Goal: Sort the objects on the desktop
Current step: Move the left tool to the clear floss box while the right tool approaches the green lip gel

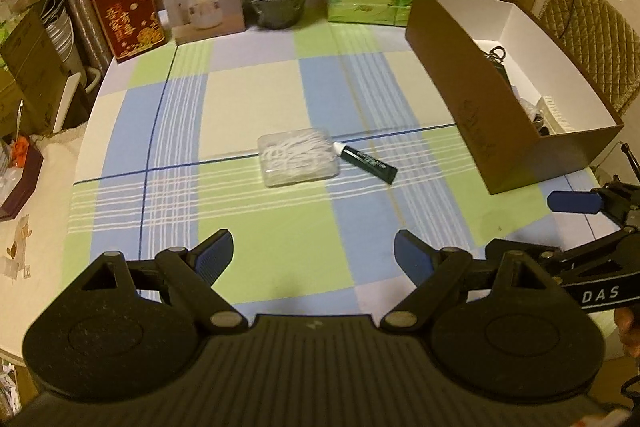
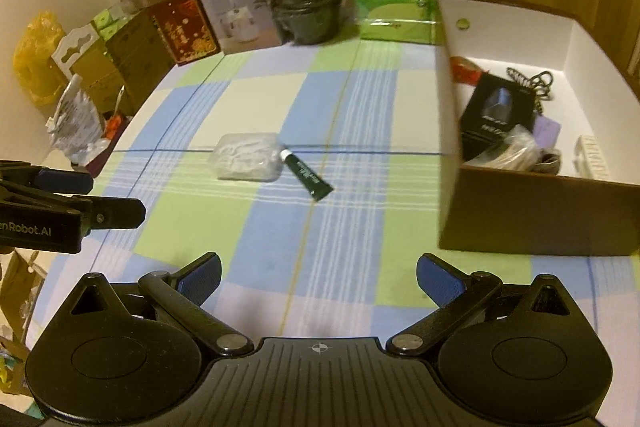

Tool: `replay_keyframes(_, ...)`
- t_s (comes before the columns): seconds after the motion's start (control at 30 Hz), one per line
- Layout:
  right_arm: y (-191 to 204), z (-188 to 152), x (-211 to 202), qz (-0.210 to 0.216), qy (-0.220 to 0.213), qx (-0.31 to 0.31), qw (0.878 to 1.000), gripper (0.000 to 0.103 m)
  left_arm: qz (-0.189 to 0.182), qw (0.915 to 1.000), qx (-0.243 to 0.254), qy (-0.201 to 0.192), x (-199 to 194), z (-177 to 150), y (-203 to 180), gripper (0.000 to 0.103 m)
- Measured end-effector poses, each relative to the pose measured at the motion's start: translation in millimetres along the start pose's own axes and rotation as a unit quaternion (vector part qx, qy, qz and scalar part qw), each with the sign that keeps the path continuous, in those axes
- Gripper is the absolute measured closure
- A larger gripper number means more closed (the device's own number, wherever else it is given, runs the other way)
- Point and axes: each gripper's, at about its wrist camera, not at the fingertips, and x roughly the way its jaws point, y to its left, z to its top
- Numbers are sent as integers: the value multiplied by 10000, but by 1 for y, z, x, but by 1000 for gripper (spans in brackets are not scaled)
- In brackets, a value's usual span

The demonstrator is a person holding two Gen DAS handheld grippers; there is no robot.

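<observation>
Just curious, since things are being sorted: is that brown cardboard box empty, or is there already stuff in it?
Not empty. The brown box already holds a black carton, a keyring and other small items.

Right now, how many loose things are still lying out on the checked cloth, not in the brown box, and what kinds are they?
Clear plastic case of white picks: 1
Dark green tube with a white cap: 1
Total on the checked cloth: 2
The two lie side by side; both grippers are open and hold nothing.
</observation>
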Motion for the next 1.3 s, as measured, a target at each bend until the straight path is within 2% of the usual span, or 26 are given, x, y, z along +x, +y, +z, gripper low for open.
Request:
replay_keyframes(0.43, 19, 9, 42, 75, -10, -28, 10000, 2, 2, 9999, -75, 106, 27, 2, 28, 18)
replay_keyframes(1.0, 21, 29, 94, -33, 4, -352, 9994, 3, 30, 9994, -229, 258, 73, 15, 47, 18)
replay_keyframes(1.3, 16, 37, 120, -128, -19, -644, 9978, 31, 60, 9991, -290, 317, 99, 22, 55, 18)
